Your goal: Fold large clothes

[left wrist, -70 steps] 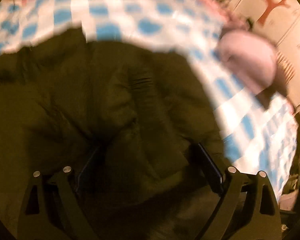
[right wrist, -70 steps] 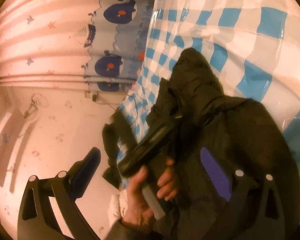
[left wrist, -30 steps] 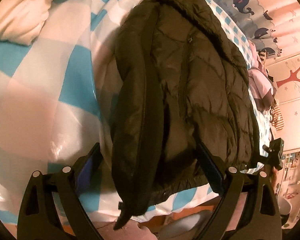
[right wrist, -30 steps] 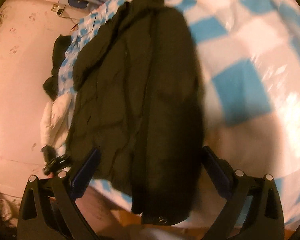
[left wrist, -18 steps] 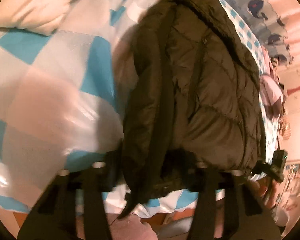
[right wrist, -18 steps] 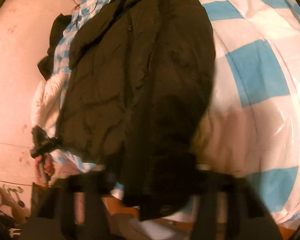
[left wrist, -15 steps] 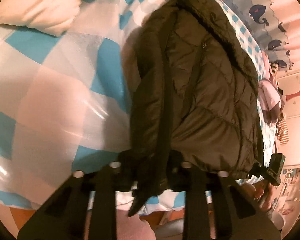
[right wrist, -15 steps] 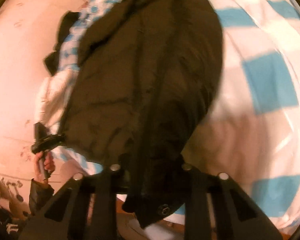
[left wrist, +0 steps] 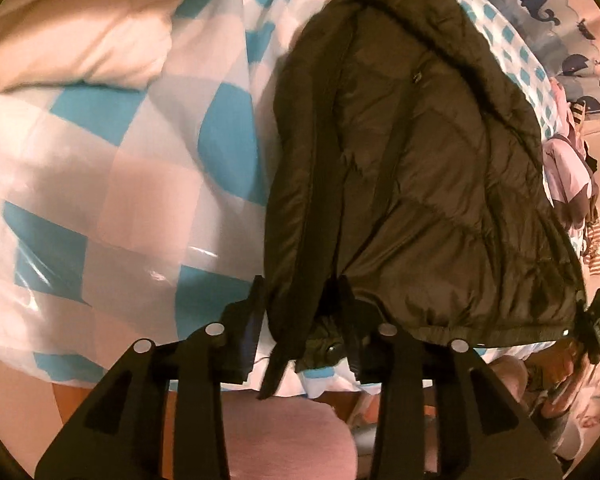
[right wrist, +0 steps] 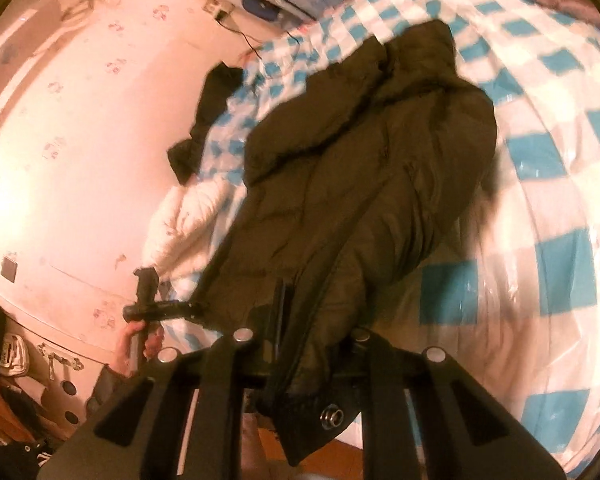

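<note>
A dark olive puffer jacket (left wrist: 412, 168) lies lengthwise on a blue-and-white checked bed cover (left wrist: 100, 184), its hem at the near edge of the bed. My left gripper (left wrist: 300, 312) is shut on one corner of the hem. The right gripper shows at the far right of that view (left wrist: 592, 324), at the other hem corner. In the right wrist view the jacket (right wrist: 360, 184) stretches away, and my right gripper (right wrist: 312, 340) is shut on its hem by a snap button. The left gripper (right wrist: 156, 308) grips the far corner.
A white pillow (left wrist: 72, 28) lies at the upper left of the bed. Pink clothes (left wrist: 568, 172) are piled at the right. A black garment (right wrist: 208, 116) and white bedding (right wrist: 184, 220) lie by the pink wall. A whale-print curtain (left wrist: 556, 12) hangs beyond the bed.
Both grippers, open around the jacket hem a second ago, have closed on it. The hem corners are now pinched and slightly lifted at the near edge of the bed.
</note>
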Action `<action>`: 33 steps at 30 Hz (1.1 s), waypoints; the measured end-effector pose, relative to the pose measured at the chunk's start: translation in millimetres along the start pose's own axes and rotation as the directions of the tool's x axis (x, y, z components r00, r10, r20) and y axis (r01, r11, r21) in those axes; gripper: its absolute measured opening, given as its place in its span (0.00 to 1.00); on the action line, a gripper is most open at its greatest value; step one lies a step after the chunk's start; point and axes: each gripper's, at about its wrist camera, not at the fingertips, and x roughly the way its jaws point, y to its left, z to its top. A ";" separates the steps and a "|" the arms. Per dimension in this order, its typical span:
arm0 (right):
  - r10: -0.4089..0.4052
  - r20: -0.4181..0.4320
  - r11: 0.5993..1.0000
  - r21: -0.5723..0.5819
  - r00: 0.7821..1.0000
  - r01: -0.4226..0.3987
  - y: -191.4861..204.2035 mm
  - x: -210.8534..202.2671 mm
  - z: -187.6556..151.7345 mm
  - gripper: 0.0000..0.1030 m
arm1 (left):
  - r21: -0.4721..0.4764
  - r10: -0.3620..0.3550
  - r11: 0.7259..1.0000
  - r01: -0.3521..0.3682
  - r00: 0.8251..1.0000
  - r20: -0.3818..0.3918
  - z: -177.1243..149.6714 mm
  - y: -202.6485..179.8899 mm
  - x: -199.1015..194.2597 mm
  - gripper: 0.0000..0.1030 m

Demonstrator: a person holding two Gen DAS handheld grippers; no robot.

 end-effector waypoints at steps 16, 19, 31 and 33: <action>0.098 0.077 0.988 0.110 0.992 -0.106 -23.6 17.2 -18.8 0.08 | 0.073 -0.040 0.997 0.032 0.993 0.115 -14.0 -28.9 -38.7 0.04; 0.177 0.149 0.980 0.068 0.973 -0.188 0.3 -15.0 -9.7 0.08 | 0.099 -0.111 0.990 0.097 0.982 0.153 -25.2 -38.7 -72.0 0.04; 0.146 -0.031 0.989 -0.035 0.989 -0.147 14.4 -113.7 -115.9 0.21 | 0.246 -0.314 0.918 0.312 0.949 -0.031 -177.2 -13.2 -92.7 0.08; 0.102 -0.074 0.995 0.029 0.992 -0.100 -16.2 -108.1 -138.0 0.45 | 0.203 -0.308 0.923 0.326 0.944 -0.118 -194.0 13.0 -50.8 0.14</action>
